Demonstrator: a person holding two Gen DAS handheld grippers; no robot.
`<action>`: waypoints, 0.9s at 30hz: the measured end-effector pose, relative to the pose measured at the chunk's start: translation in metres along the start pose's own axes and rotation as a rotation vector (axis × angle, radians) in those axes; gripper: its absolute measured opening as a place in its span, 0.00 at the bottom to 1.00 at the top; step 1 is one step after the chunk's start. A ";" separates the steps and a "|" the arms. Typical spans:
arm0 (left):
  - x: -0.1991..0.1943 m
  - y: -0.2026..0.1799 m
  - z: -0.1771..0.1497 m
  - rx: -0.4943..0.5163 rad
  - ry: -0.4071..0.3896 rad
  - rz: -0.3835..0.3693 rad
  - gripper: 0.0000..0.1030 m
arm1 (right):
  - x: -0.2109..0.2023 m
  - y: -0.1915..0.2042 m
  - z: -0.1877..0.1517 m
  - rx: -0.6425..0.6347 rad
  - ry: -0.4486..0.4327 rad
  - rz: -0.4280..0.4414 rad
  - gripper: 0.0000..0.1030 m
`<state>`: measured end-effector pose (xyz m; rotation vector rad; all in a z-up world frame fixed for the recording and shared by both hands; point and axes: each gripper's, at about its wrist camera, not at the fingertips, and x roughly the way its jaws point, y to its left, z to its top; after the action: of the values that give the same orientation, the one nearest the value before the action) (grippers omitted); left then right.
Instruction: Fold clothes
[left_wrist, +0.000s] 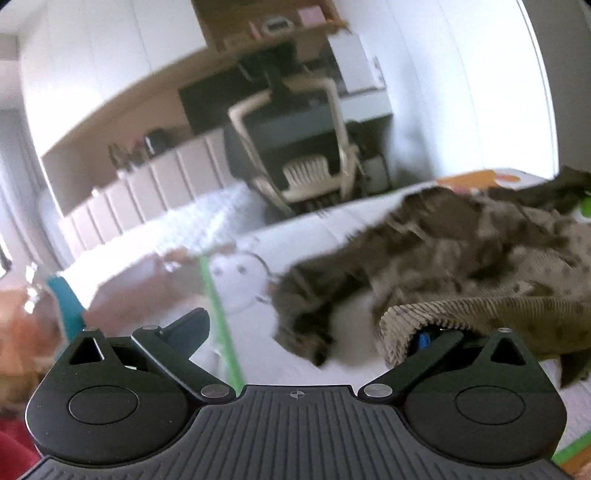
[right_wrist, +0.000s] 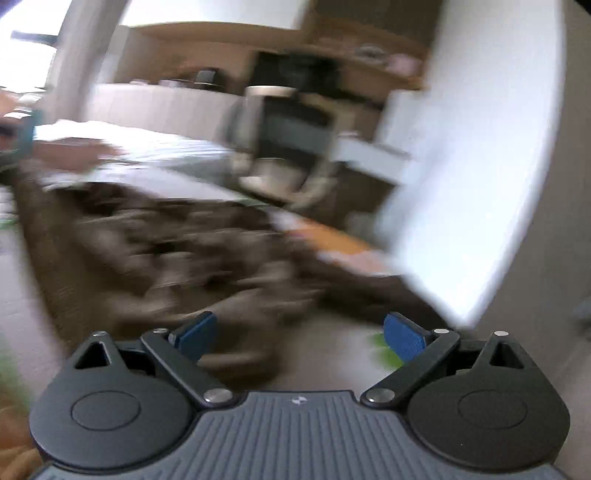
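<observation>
A brown and beige patterned knit garment lies crumpled on a white printed sheet, motion-blurred. Its ribbed hem curls over the right finger of my left gripper, which stands open with its jaws wide apart; only a blue sliver of that finger's pad shows under the hem. In the right wrist view the same garment sprawls, heavily blurred, just ahead and to the left. My right gripper is open, both blue pads bare, with nothing between them.
A white-framed office chair stands beyond the sheet's far edge, with a desk and shelves behind it. A pale panelled headboard runs at the left. A green stripe crosses the sheet. A white wall panel rises at the right.
</observation>
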<state>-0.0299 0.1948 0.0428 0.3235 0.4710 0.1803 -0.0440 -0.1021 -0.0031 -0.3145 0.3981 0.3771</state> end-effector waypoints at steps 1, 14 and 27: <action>-0.002 0.003 0.004 -0.004 -0.013 0.009 1.00 | -0.005 0.005 0.001 -0.012 -0.006 0.081 0.95; 0.011 0.006 0.015 -0.020 -0.037 0.018 1.00 | 0.016 0.009 0.000 -0.141 -0.036 -0.314 0.95; 0.019 0.008 -0.040 -0.091 0.091 -0.035 1.00 | 0.028 -0.002 -0.011 -0.221 0.002 -0.370 0.95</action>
<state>-0.0329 0.2170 0.0041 0.2187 0.5561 0.1820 -0.0224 -0.0996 -0.0240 -0.5935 0.2921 0.0567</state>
